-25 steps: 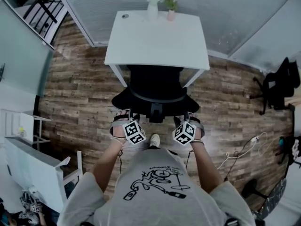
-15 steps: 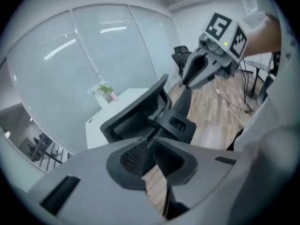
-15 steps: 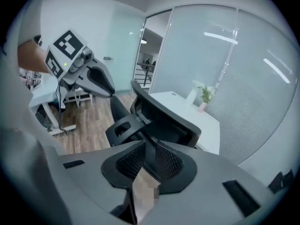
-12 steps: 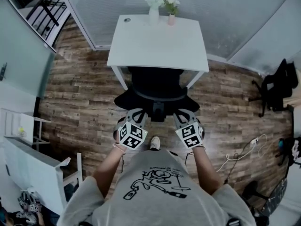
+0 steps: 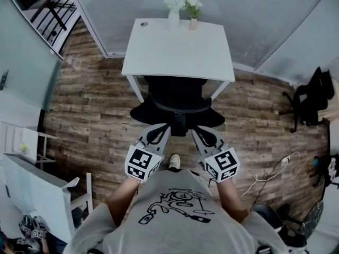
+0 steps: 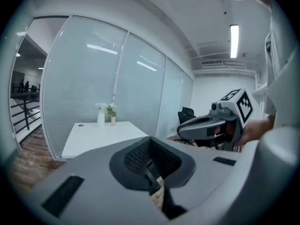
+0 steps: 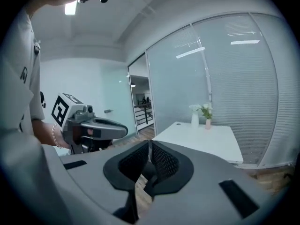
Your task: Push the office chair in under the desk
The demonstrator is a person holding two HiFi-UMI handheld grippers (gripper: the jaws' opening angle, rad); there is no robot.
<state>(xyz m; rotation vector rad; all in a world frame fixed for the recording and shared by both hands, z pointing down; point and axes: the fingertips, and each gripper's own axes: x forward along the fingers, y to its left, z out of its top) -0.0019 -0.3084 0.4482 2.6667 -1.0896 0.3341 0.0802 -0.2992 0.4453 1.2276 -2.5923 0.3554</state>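
Claws, count two, one in each hand, raised side by side ahead of the person's chest and pointing toward the desk. Left claw: jaws together, nothing between them. Right claw: jaws have just been closing and now meet at the tips, nothing between them. Marker cubes, count two: left cube and right cube, one at the rear of each claw.

One shoe shows between the two cubes on the wood floor.

Office chair, count one, black. It stands just beyond the claw tips, backrest toward the person. Its front part lies beneath the near edge of the counter, while the backrest and the rear of the seat stand out past that edge. From the head view I cannot tell whether either claw touches it.

Counter, count one, white, rectangular. Items on it, count three, all along the far edge: one white vase with white flowers, one pink vase with green leaves just beside it, and one round fitting at the far left corner.

Glass partition with blinds runs behind the counter. One black chair stands well apart at the right.
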